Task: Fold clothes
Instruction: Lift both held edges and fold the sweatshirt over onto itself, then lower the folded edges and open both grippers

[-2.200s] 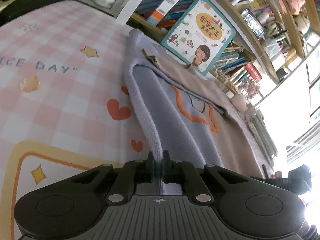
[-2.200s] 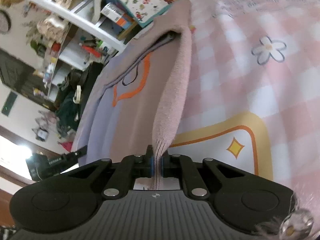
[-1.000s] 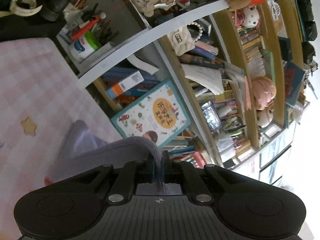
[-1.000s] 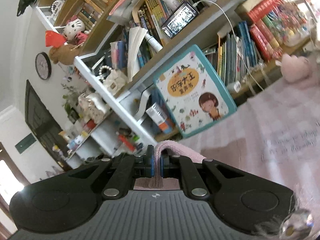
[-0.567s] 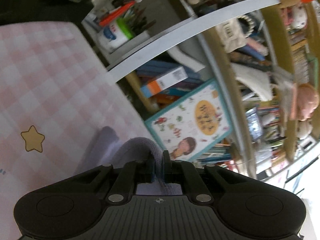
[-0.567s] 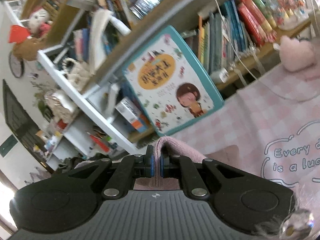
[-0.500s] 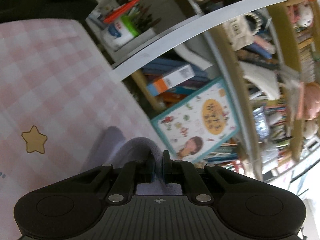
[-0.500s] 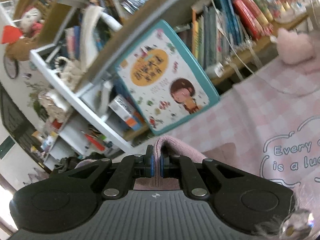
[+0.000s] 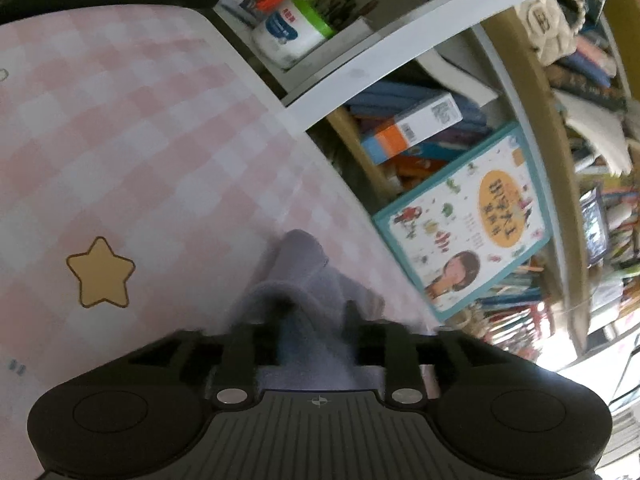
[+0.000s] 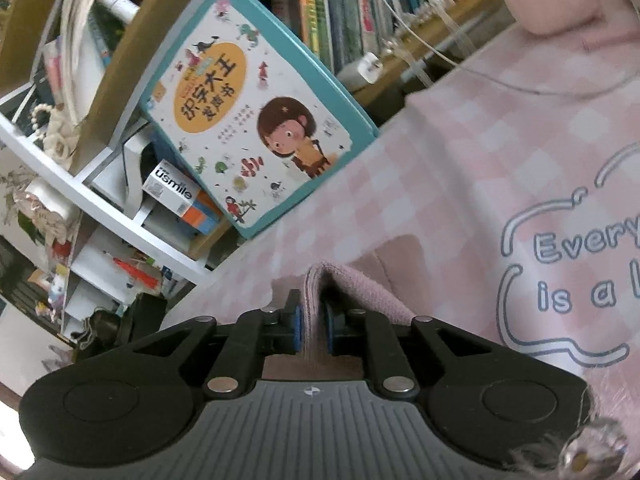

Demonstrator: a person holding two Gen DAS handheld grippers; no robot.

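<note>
pink checked cloth [image 9: 132, 168] covers the desk, with crowded bookshelves [image 10: 100, 184] and a teal picture book [image 10: 256, 108] seen ahead of both grippers. a fold of the lavender garment [image 9: 304, 280] lies between the spread jaws of the left gripper [image 9: 316, 328]. its pink edge [image 10: 344, 284] is pinched by the right gripper [image 10: 312, 330].

pink checked cloth [image 9: 140, 152] under claw | teal picture book [image 10: 256, 108] ahead, leaning on bookshelf [image 9: 516, 92] | pen pot [image 9: 292, 36] ahead-left
</note>
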